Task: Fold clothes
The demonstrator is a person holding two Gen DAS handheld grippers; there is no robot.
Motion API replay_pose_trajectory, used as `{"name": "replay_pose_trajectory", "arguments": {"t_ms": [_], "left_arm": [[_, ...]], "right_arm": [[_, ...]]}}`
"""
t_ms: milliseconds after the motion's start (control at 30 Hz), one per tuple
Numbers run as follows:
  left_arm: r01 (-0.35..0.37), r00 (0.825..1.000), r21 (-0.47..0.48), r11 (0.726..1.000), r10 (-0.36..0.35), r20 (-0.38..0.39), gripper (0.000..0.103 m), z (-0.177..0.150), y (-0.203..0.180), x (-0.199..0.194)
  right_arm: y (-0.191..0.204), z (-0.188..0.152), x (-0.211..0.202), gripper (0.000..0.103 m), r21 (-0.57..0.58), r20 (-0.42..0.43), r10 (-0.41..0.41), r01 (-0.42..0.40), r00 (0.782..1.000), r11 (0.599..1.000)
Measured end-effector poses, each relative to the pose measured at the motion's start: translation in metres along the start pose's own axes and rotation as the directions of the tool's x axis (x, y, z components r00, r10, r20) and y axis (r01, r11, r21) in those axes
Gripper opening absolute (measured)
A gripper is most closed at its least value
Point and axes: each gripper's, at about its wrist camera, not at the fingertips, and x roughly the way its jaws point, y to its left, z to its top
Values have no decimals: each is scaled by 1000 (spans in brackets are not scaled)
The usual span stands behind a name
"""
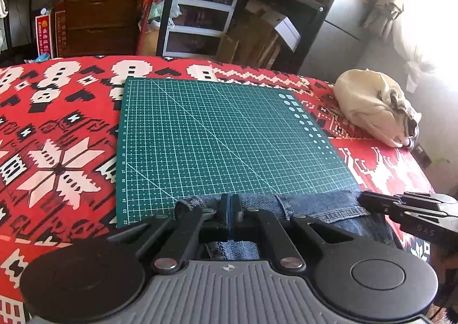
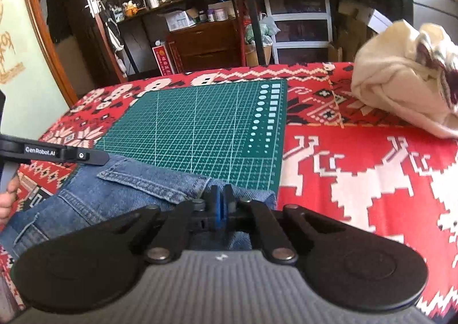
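1. The left gripper (image 1: pixel 230 203) has its 2 fingers pressed together on the top edge of the blue jeans (image 1: pixel 312 209), pinching the denim near the garment's left corner.
2. The right gripper (image 2: pixel 219 195) is likewise clenched on the same edge of the jeans (image 2: pixel 137 189), close to the garment's right corner.
3. The jeans lie at the near edge of the green cutting mat (image 1: pixel 223 137), with their held edge overlapping the mat's near border and the rest of the denim falling toward the cameras (a seam or pocket edge shows in the right wrist view).
4. The mat rests flat on a red patterned blanket (image 1: pixel 57 129) that covers the whole work surface.
5. A cream bundle of cloth (image 2: pixel 400 94) sits on the blanket to the right of the mat, well apart from the jeans.
6. In the right wrist view, part of a hand (image 2: pixel 8 198) shows at the left edge, holding the left gripper's handle.
7. Cluttered shelves (image 2: pixel 200 3) stand behind the blanket.
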Motion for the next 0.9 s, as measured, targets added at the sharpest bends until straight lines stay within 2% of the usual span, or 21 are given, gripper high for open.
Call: {"name": "replay_pose_trajectory", "arguments": {"t_ms": [67, 200, 333, 433, 567, 633, 800, 900], "left_arm": [[-23, 1000, 6, 1000, 23, 10, 4, -3, 0, -3], [-24, 1000, -28, 999, 24, 18, 4, -5, 3, -5], [-56, 998, 1, 998, 56, 24, 3, -5, -6, -7], [-31, 999, -32, 999, 32, 30, 2, -2, -6, -15], [81, 995, -65, 995, -76, 68, 2, 10, -13, -26], [116, 992, -54, 992, -113, 58, 2, 14, -26, -23], [80, 997, 20, 997, -79, -21, 2, 9, -53, 12], [49, 999, 21, 999, -49, -9, 3, 1, -52, 24]], "right_arm": [[-5, -3, -4, 0, 33, 2, 2, -2, 1000, 999], [-12, -9, -10, 0, 75, 0, -23, 23, 1000, 997], [-17, -13, -20, 0, 123, -9, -48, 49, 999, 991], [-9, -6, -30, 1, 94, 26, -45, 42, 999, 995], [10, 13, -24, 2, 59, 50, 11, -14, 999, 998], [23, 22, -14, 2, 21, 44, 30, -31, 999, 999], [50, 31, 18, 2, -28, 4, 57, -57, 998, 998], [55, 18, 35, 0, -78, -7, 27, -28, 1000, 997]]}}
